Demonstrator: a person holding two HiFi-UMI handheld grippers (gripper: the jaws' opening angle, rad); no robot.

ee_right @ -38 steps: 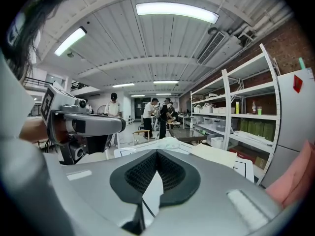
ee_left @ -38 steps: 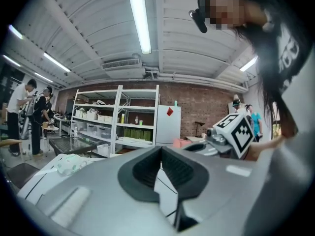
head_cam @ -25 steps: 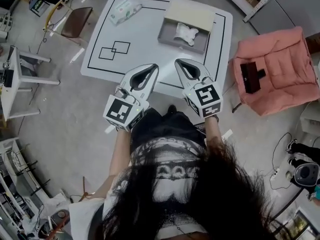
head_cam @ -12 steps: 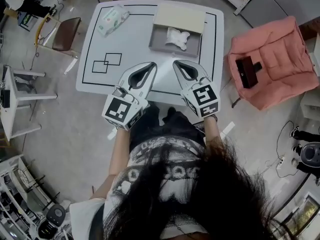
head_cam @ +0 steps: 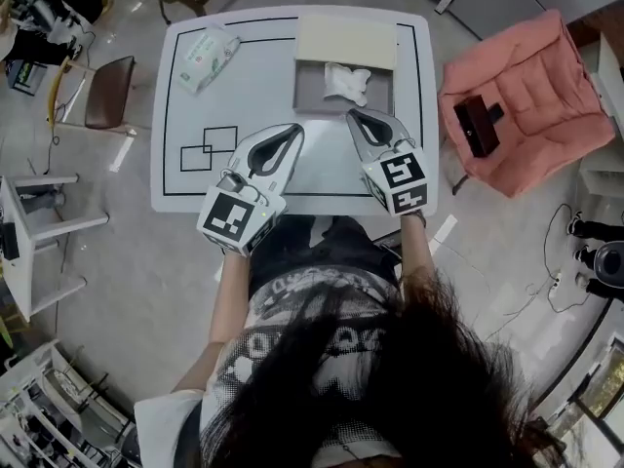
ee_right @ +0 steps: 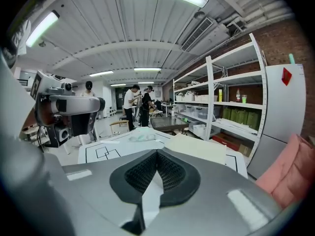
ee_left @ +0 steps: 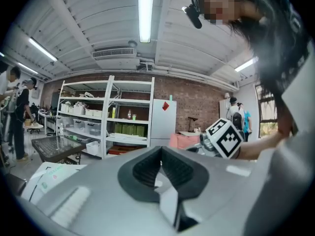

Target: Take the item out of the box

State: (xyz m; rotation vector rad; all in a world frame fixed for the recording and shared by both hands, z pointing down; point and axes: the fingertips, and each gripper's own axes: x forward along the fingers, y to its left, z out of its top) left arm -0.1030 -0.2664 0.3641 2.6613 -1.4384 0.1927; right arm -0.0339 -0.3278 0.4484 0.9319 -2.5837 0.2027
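Near edge of worktop (head_cam: 263, 76): left gripper (head_cam: 295, 131), jaws closed, empty. Right gripper (head_cam: 353, 116) at its 3 o'clock, jaws likewise closed and empty, tips just short of the box. Open box (head_cam: 310, 88) at 12 o'clock from the right gripper, crumpled white item (head_cam: 347, 81) inside, untouched. Tissue pack (head_cam: 204, 46) at 10 o'clock, far corner. Risk, judged: unopened jaws would only shove the item, and the light, unheld box may slide or lift with it.

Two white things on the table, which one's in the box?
The crumpled white item inside the open box, beyond the right gripper. The green-printed pack lies on the bare table, far left.
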